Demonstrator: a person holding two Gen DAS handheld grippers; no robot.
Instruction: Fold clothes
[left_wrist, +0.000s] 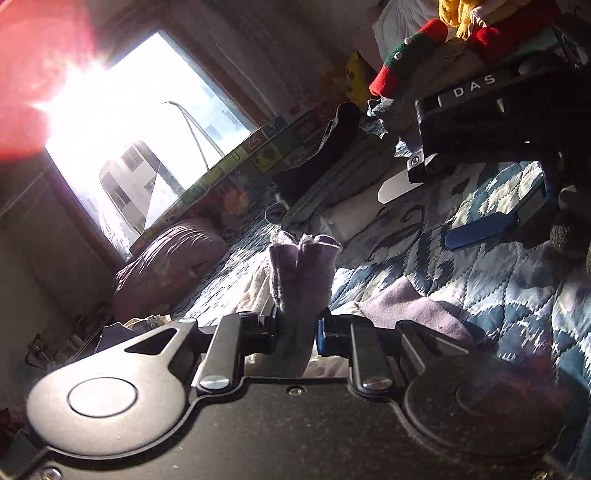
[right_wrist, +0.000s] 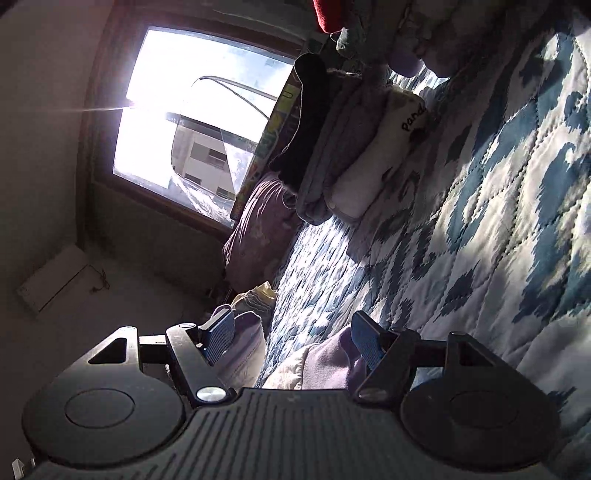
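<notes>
- Left wrist view: the left gripper (left_wrist: 295, 332) is clamped on a bunched fold of the lilac garment (left_wrist: 301, 269), which stands up between its fingers; the rest of the cloth trails right onto the blue-and-white quilt (left_wrist: 498, 295).
- The right gripper (left_wrist: 424, 210) shows at upper right with its jaws spread, nothing between them, one silver finger and one blue-padded finger (its black body reads "DAS").
- A stack of folded clothes (left_wrist: 325, 184) lies beyond the garment, near a colourful printed board (left_wrist: 258, 147) along the quilt's far edge; bare quilt lies between the stack and the grippers.
- A mauve pillow (left_wrist: 166, 266) sits at the quilt's left end below the bright window (left_wrist: 147, 147).
- Right wrist view: the right gripper (right_wrist: 291, 343) stands wide open, with the lilac garment (right_wrist: 325, 362) lying just below its blue pads.
- The quilt (right_wrist: 498, 203) runs open to the right; its edge drops off to the left beside the pillow (right_wrist: 255, 229).
- A white folded item (right_wrist: 380, 155) in the stack reads "pand" (remainder hidden).
</notes>
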